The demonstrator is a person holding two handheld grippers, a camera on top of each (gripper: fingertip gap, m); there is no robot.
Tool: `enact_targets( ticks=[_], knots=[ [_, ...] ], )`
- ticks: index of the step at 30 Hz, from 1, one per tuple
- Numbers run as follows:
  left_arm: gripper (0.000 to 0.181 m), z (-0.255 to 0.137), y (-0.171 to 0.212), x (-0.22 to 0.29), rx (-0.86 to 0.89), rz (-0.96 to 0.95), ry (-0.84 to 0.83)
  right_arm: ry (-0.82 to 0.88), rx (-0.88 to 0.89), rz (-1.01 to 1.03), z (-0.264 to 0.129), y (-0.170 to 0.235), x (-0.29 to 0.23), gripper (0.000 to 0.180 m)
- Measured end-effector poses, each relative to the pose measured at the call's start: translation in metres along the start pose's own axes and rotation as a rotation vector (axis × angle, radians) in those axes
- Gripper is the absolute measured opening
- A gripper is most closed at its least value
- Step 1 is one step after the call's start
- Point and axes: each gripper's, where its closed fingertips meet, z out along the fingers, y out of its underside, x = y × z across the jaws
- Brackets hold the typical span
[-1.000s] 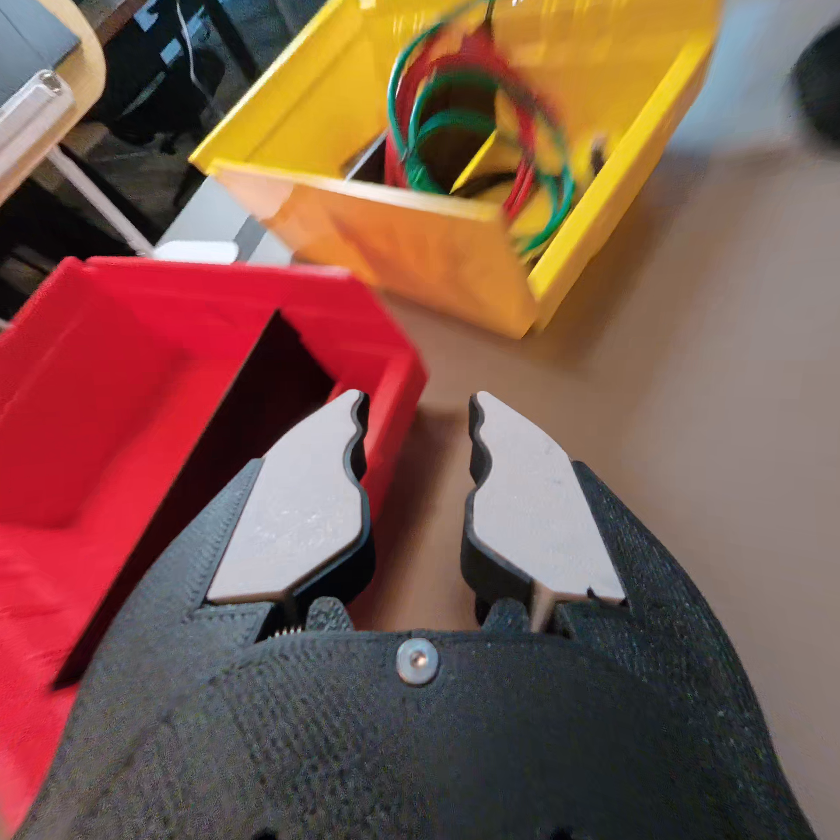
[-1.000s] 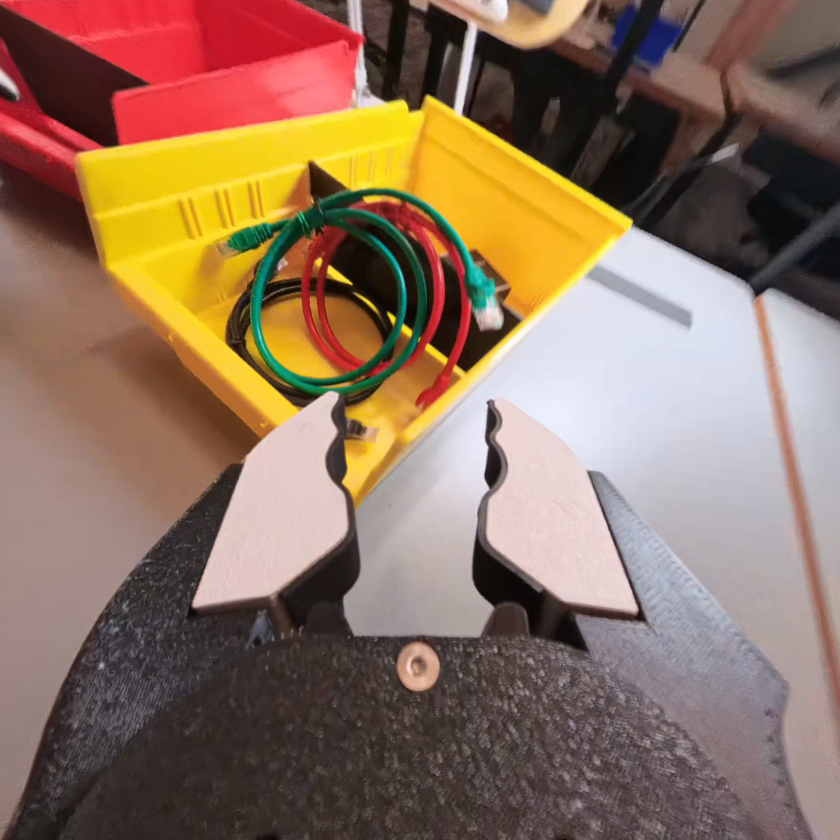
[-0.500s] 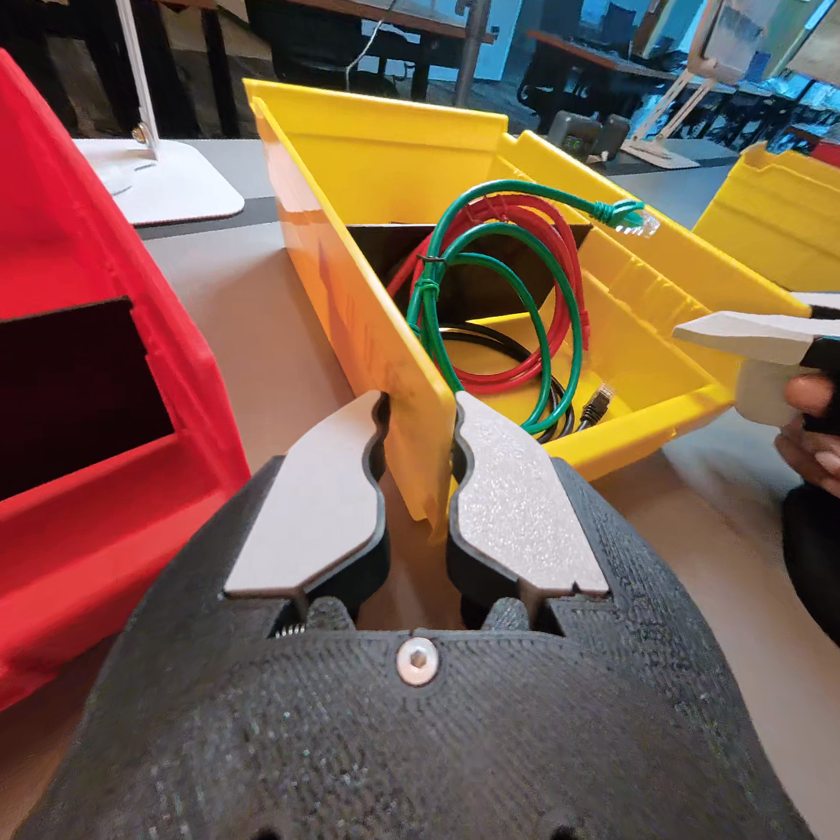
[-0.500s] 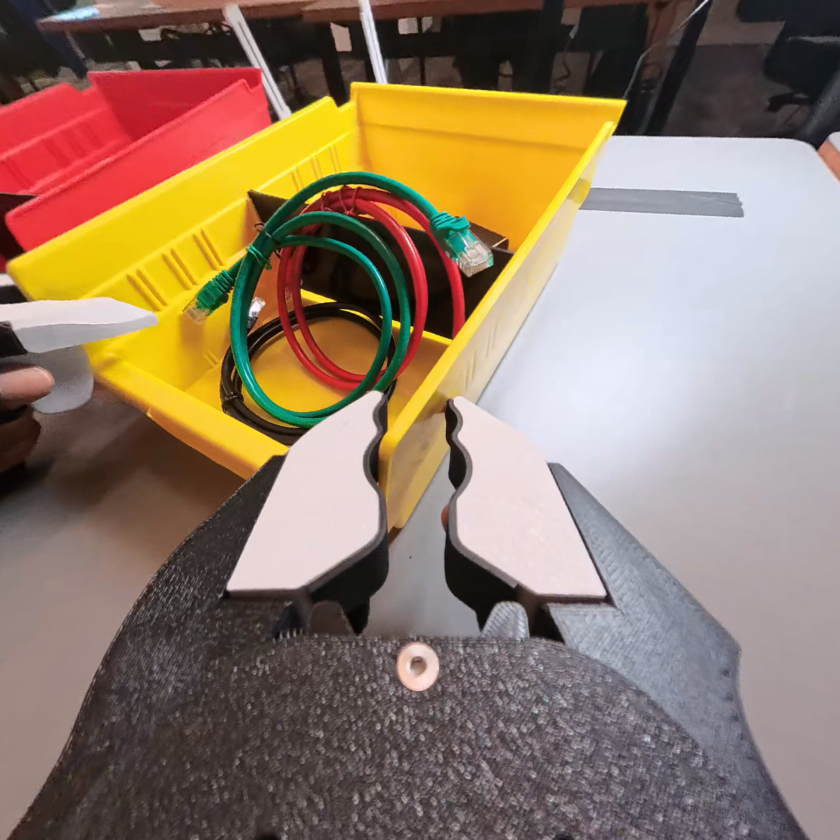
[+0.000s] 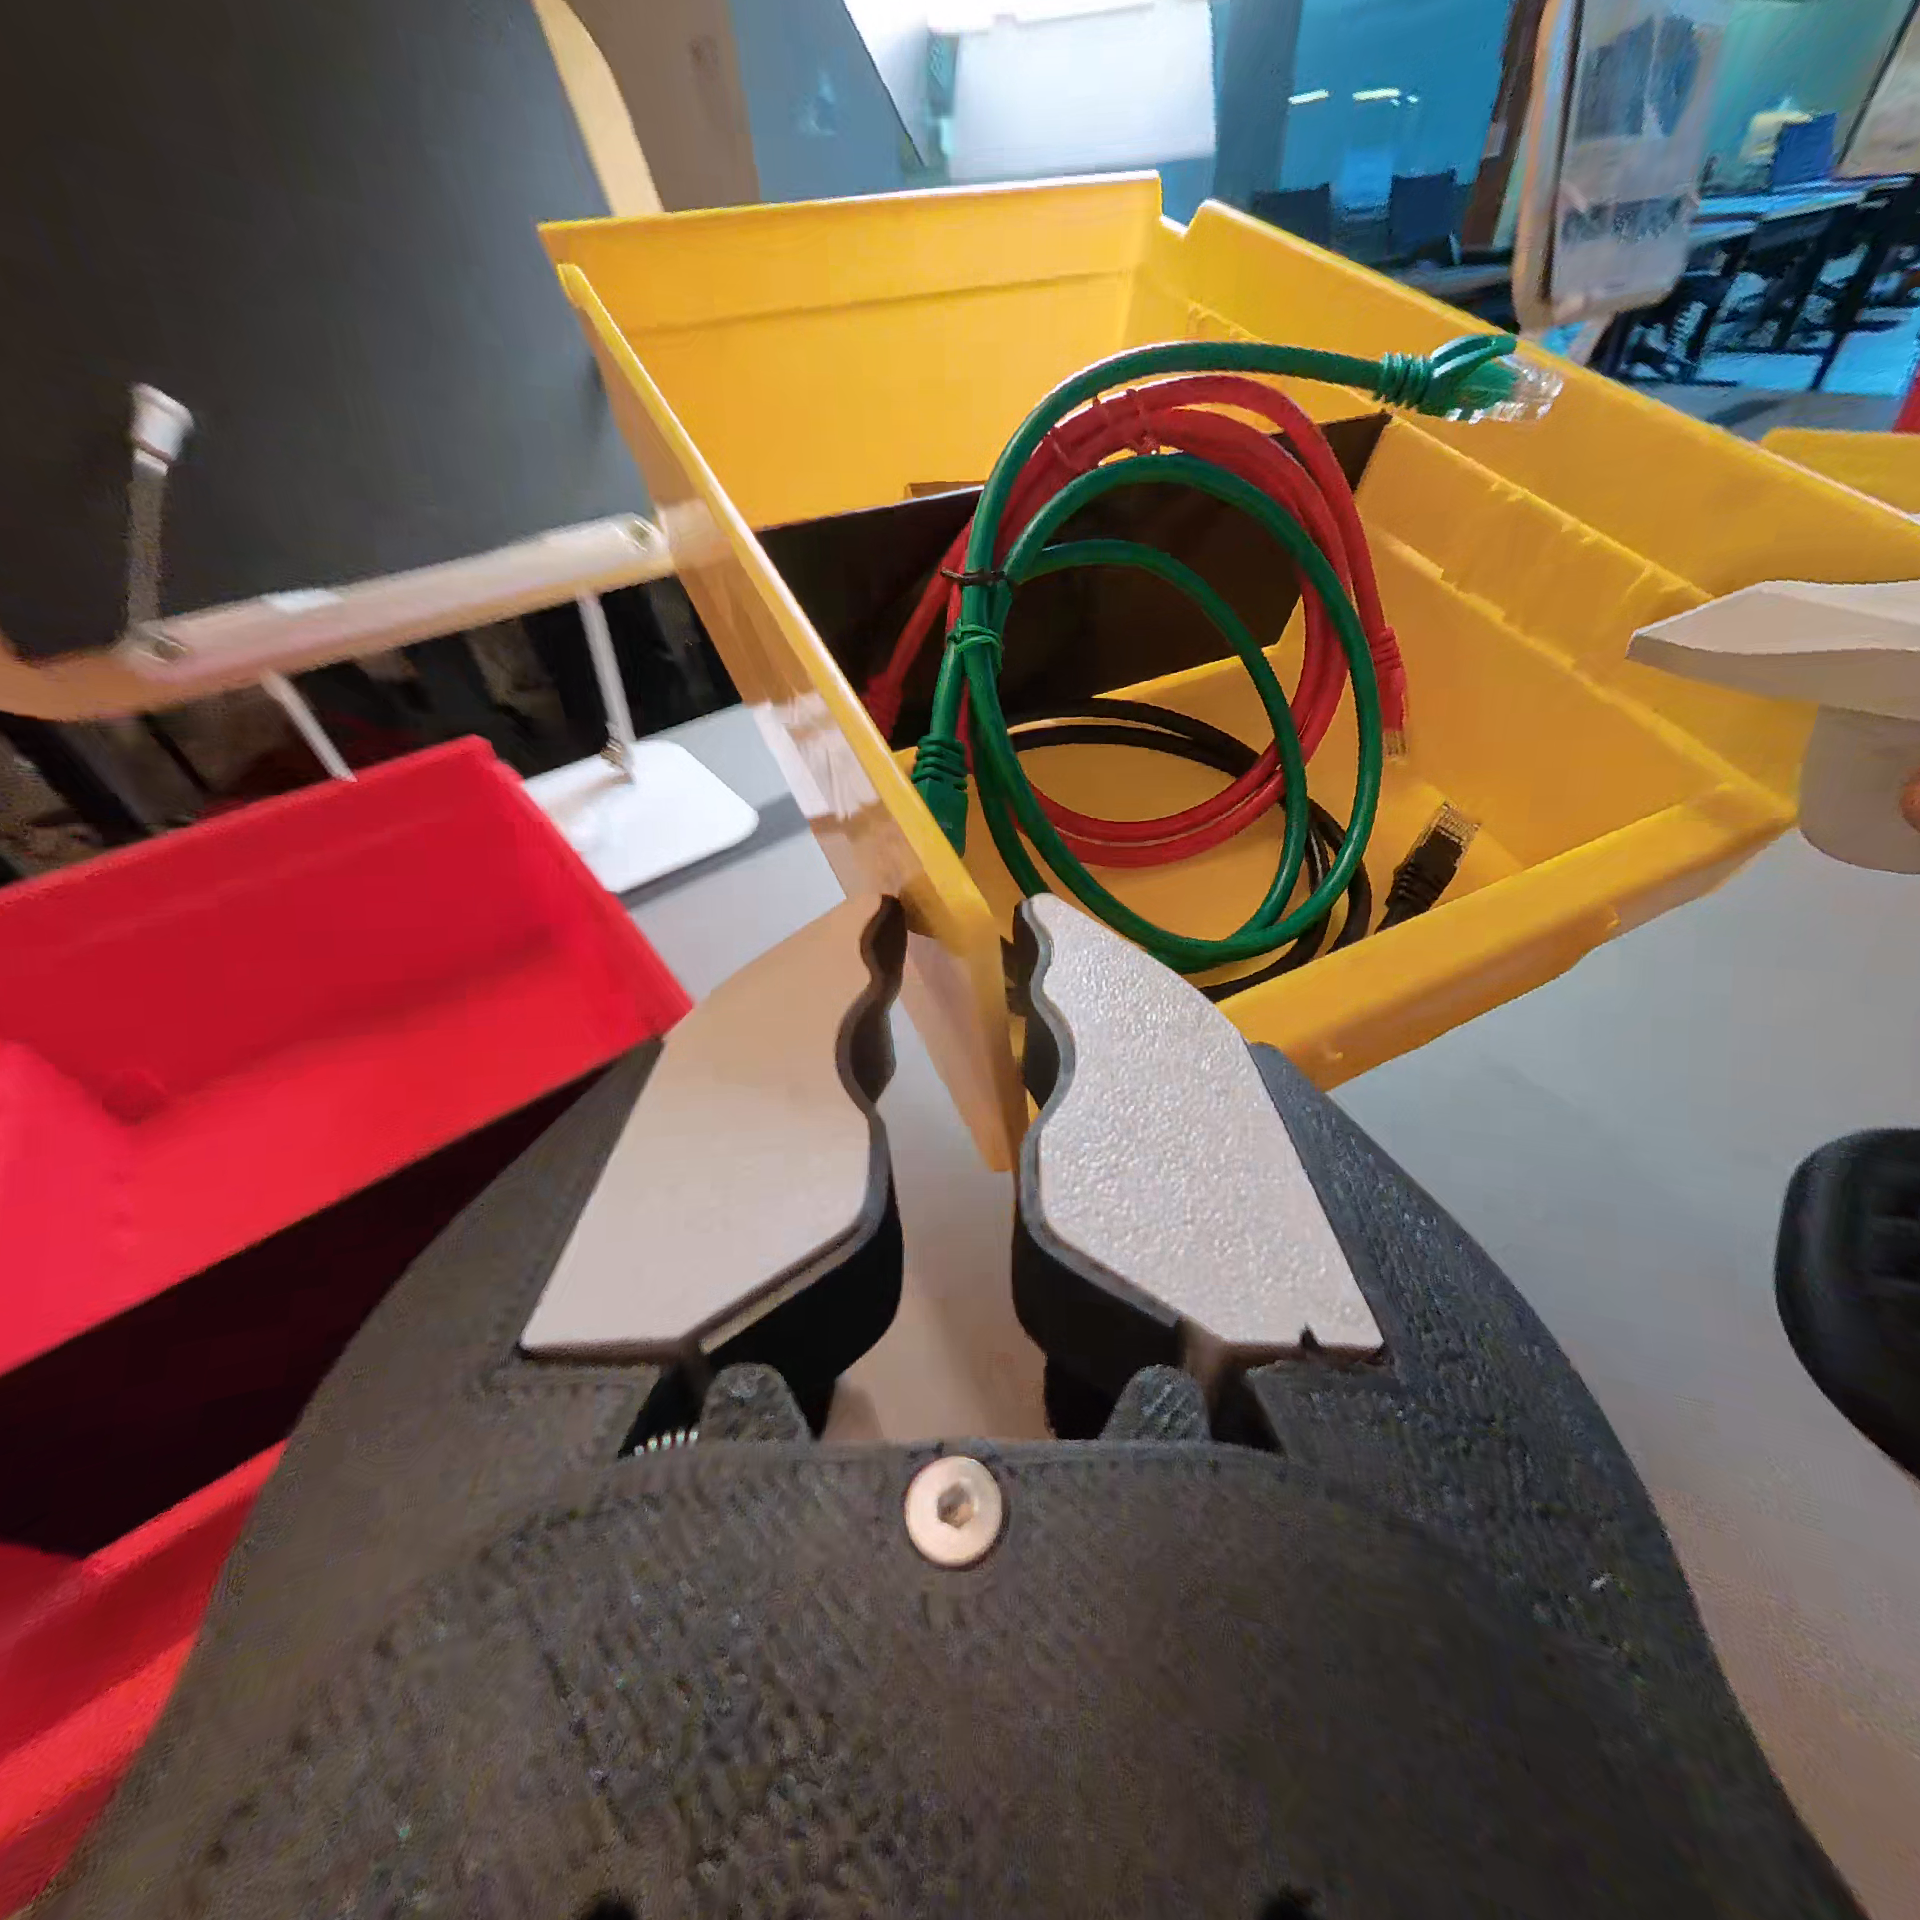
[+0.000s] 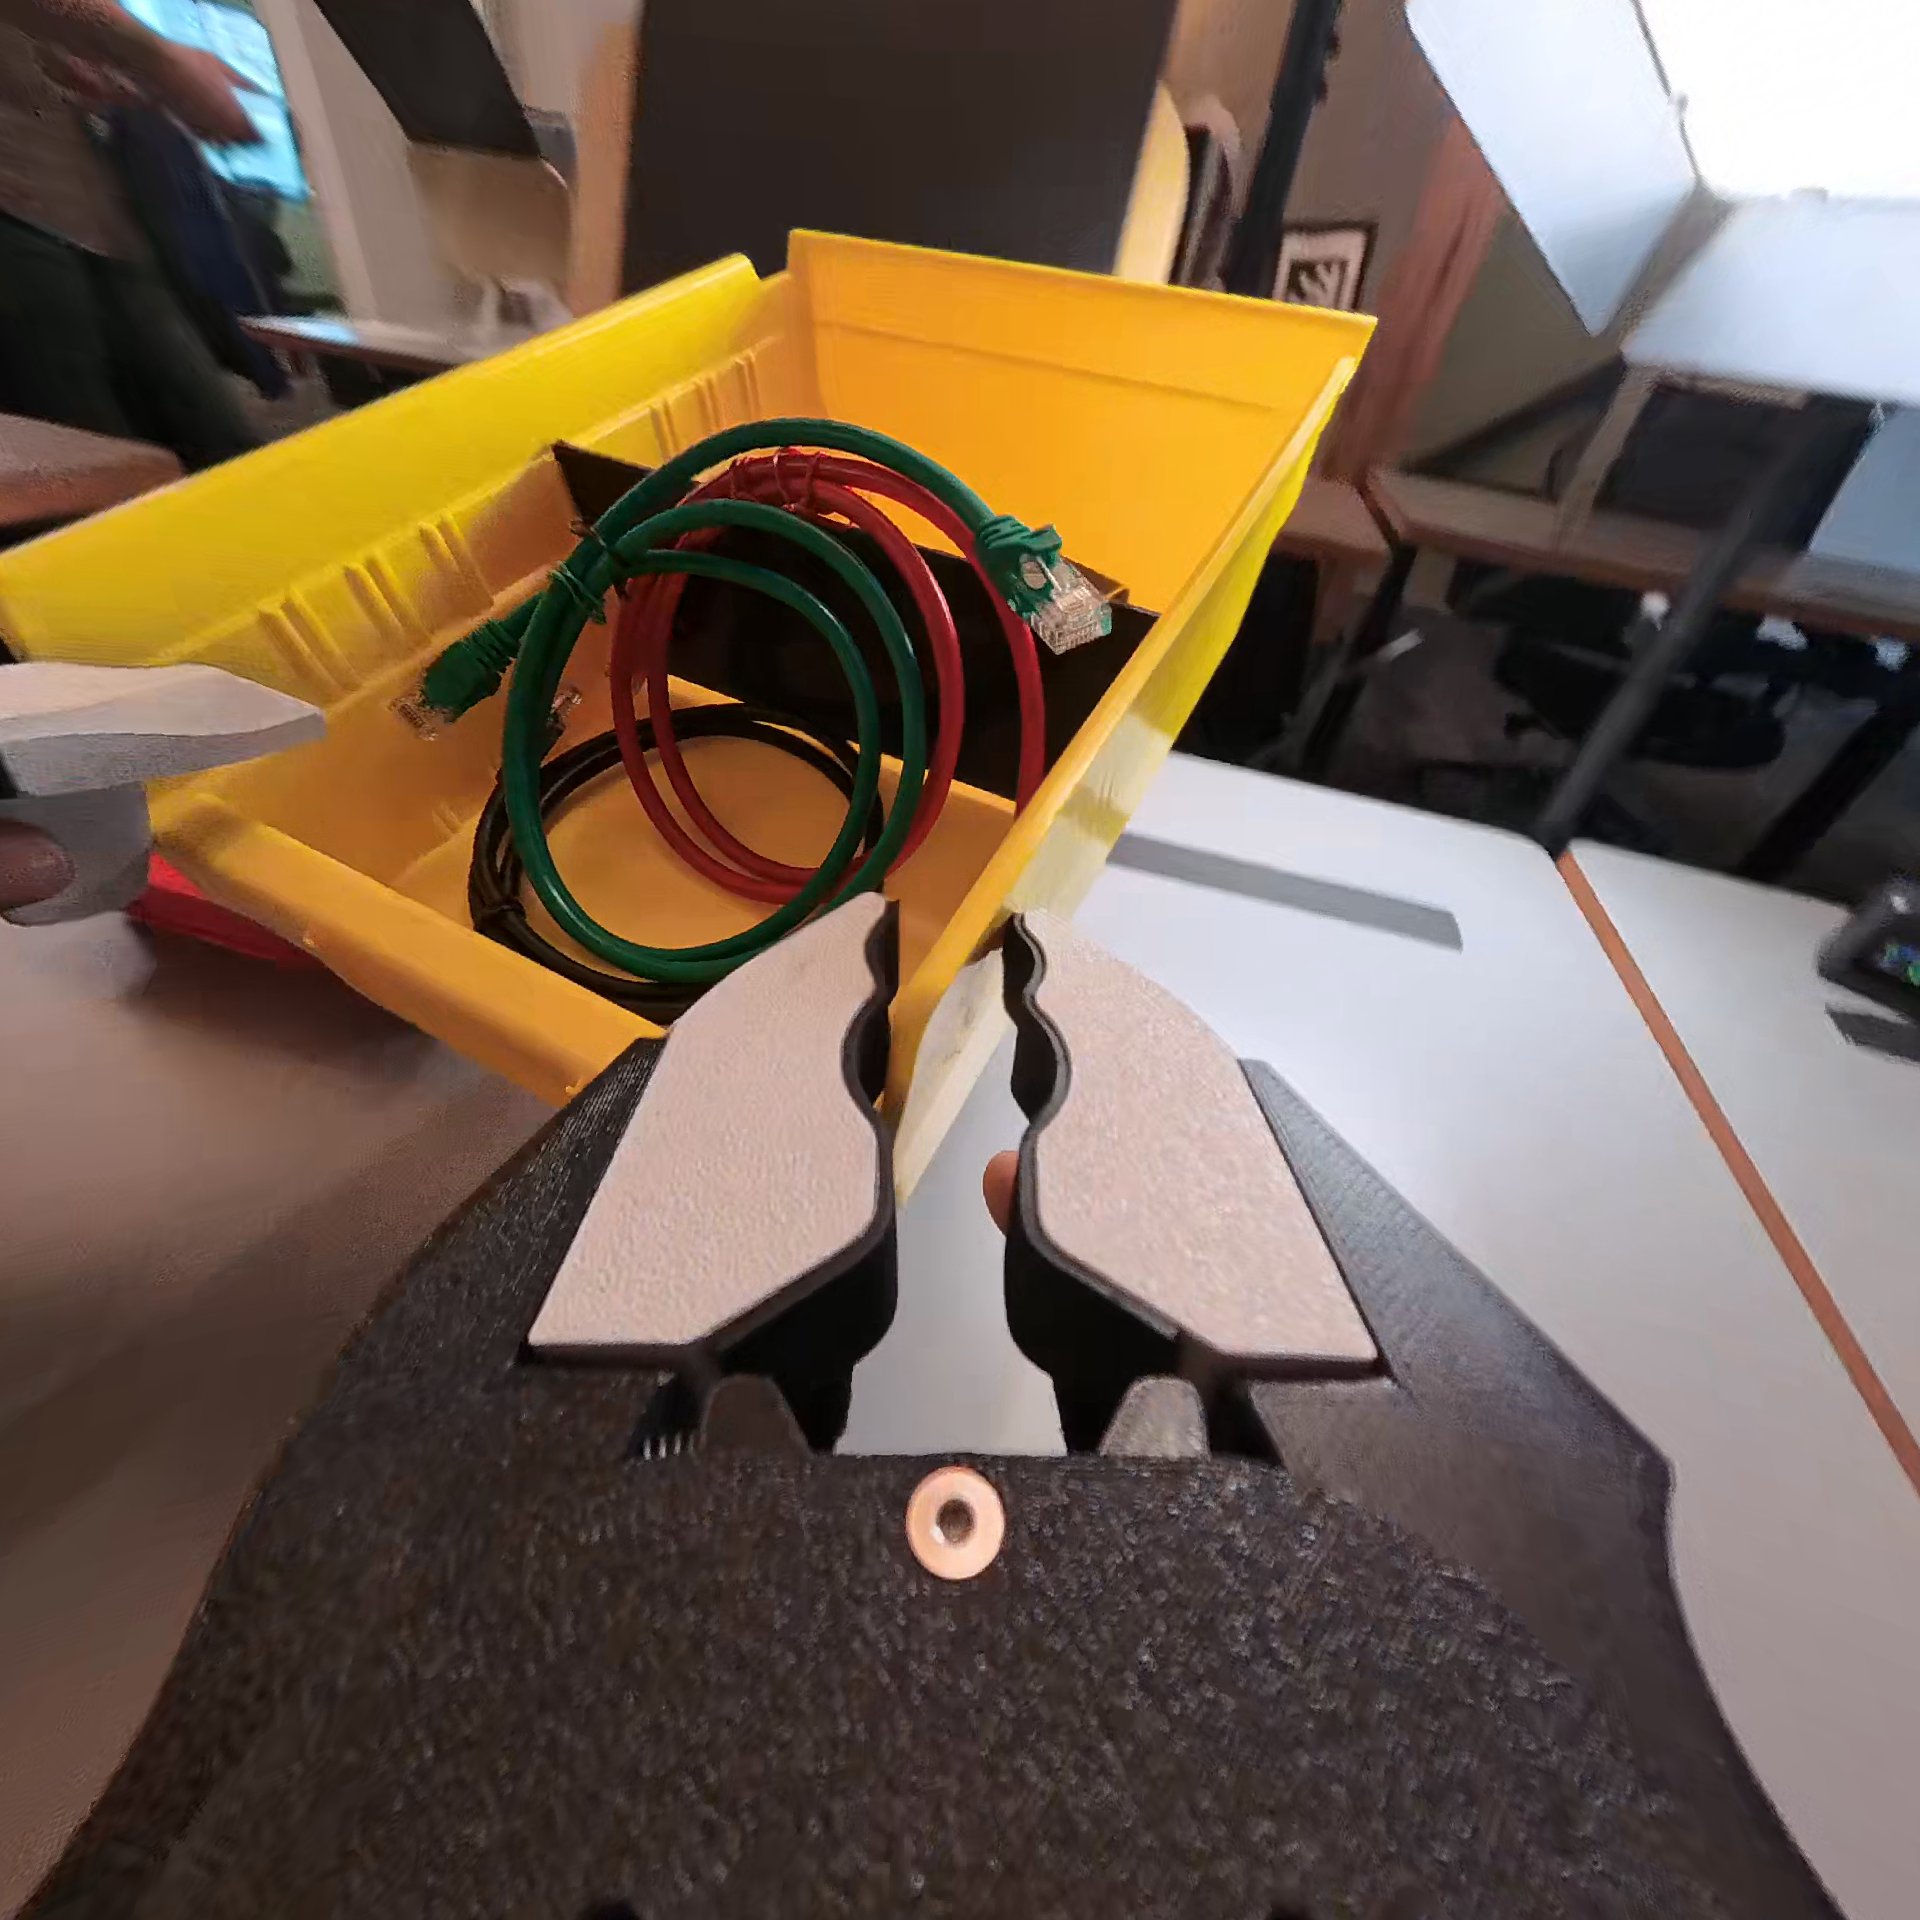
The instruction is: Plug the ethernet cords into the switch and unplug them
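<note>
The left tool [image 5: 951,971] is closed on the thin left side wall of the yellow bin [image 5: 873,343], its pale, grainy pads with scalloped black inner edges pressing the smooth plastic from both sides; the body behind them is coarse, black printed plastic with a single metal screw. The right tool [image 6: 945,971] clamps the opposite side wall of the same bin in the same way, one pad inside and one outside. The bin is a rigid open-topped box with ribbed inner walls, a low front lip and a black divider [image 6: 1039,665] standing across it, and it sits tilted between the two tools, its front corner raised off the tabletop [image 6: 1351,1091]. Inside, in front of the divider, lie the ethernet cords — a green cord [image 6: 883,727] in a tied loop with one clear plug poking up near the right wall, a red cord [image 6: 997,644] coiled within it, and a black cord [image 6: 520,831] flat on the bin floor. No switch can be made out in either view. Just left of the left tool stands a red bin [image 5: 312,935], its corner close to the tool's body, leaving little room on that side. The right side is freer: smooth grey tabletop with a strip of grey tape [image 6: 1288,894] and an orange-edged seam farther out.
</note>
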Motion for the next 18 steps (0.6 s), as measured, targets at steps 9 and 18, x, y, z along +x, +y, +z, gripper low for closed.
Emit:
enact_targets(
  ticks=[9, 18],
  knots=[
    [0.019, -0.125, -0.036, -0.116, 0.055, 0.020, -0.275, -0.280, 0.126, -0.029, 0.049, -0.080, -0.143, 0.021],
    [0.020, -0.275, 0.001, -0.218, -0.063, 0.009, -0.548, -0.610, 0.086, 0.025, 0.092, -0.087, -0.325, 0.022]
  ],
)
